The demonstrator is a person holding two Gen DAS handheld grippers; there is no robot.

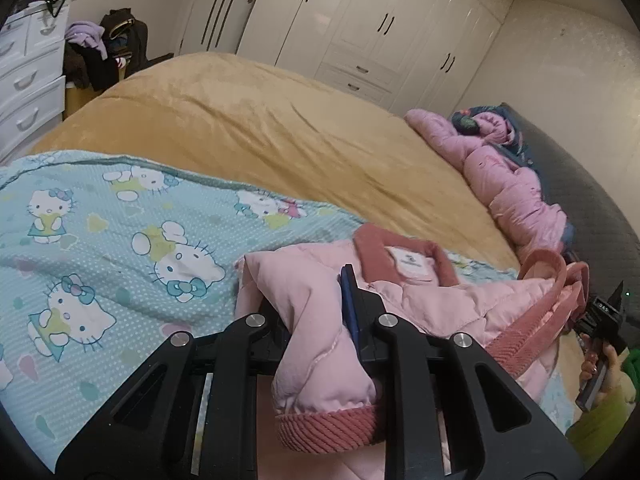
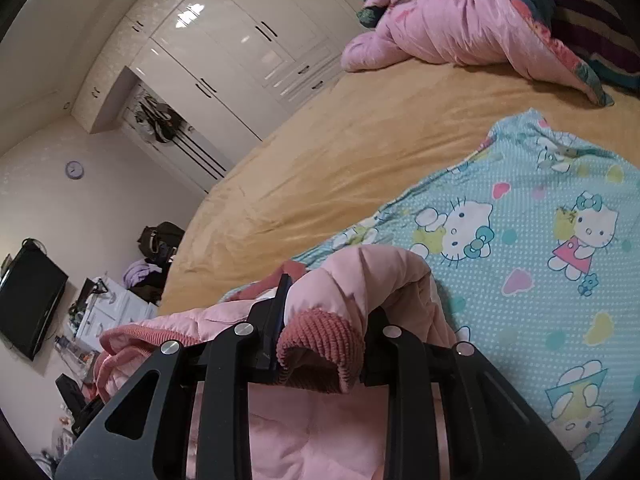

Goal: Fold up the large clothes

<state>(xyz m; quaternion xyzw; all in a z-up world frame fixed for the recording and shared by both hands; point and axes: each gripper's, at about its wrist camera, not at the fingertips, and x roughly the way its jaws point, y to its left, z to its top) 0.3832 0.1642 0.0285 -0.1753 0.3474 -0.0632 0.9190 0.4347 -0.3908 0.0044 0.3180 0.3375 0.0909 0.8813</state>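
The pink jacket lies on a Hello Kitty sheet on the bed; its neck label is unreadable. Left hand-held gripper and right hand-held gripper each clamp a cuffed sleeve. A pink quilt lies beyond.

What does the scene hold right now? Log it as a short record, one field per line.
surface: bed with tan cover, cartoon-cat sheet on top
garment: pink padded jacket, collar facing up
left gripper: shut on a jacket sleeve
right gripper: shut on the other sleeve near its ribbed cuff
background: white wardrobe, pink quilt
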